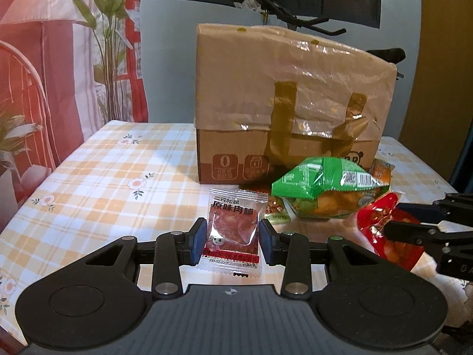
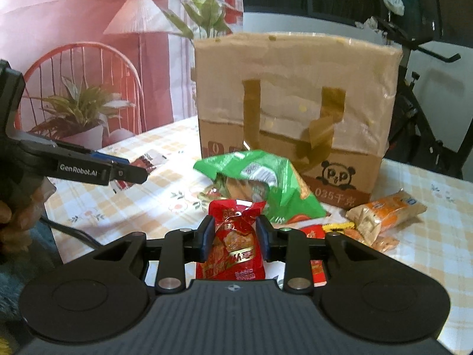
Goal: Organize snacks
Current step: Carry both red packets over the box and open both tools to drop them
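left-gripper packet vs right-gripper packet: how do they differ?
The clear packet in the left gripper is see-through with a red strip along its bottom; the red packet in the right gripper is opaque, glossy red. The clear packet is flat and squarish; the red packet is crumpled and pinched at its top. Both stand upright, clamped between fingers.

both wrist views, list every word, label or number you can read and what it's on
"三只松鼠" and "原味肉脯": clear jerky packet in the left gripper.
"GenRobot.AI": left gripper's side, right wrist view.
"P&P" by a panda, "035千克": cardboard box.
"0": box icon.
Red packet in the right gripper, green bag barcode: too blurred.
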### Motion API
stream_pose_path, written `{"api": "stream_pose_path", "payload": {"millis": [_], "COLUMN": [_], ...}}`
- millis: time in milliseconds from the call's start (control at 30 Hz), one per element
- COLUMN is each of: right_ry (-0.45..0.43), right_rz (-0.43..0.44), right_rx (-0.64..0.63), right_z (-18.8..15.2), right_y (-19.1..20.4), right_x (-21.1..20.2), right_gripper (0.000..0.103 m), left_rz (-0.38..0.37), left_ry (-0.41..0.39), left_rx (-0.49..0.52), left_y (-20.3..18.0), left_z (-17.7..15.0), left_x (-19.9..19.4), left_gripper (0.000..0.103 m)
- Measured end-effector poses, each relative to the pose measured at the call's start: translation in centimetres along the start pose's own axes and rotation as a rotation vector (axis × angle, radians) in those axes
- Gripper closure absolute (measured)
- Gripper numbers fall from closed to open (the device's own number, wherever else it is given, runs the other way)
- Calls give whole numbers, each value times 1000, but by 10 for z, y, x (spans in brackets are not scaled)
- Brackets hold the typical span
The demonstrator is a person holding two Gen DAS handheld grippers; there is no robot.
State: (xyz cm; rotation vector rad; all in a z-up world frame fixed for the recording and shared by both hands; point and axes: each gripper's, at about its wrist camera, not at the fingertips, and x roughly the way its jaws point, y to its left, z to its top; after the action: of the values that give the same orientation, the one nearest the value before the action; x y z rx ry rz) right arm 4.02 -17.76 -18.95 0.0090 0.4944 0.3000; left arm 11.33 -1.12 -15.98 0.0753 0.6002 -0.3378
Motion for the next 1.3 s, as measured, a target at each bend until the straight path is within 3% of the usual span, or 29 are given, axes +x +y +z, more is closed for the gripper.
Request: {"api": "stream_pose_path", "payload": {"millis": [333,633,733,933,1167,1267,1300], "right_ry": [-136,-281,-318,-311,-258,-212,-197], "right_rz": [-18,-18,-33,-76,-141,-143,-143], "right_rx": [-25,-19,-1,-9,-45,-11,-2], "right_z": [32,109,142,188,202,201,200], "right_y": [-4,-31,-44,-60,-65,-72,-74], "right_x": [-25,-20,-7,38,85,99,100], "right_gripper": [70,70,70,70,70,66,64], "left_rz": [-17,-74,-90,-84,-58,-85,-72], "left_ry": [-110,-258,-274,-272,-199,-147,-134], "left_rx": [17,29,3,-22,-32,-33,-30], "left_y": [-2,-12,-17,-20,-13,-10,-9], "left_z": [37,124,157,207,224,224,222], "left_x": [-15,-8,8,46,87,99,101], "left_gripper": [63,62,62,62,61,55,45]}}
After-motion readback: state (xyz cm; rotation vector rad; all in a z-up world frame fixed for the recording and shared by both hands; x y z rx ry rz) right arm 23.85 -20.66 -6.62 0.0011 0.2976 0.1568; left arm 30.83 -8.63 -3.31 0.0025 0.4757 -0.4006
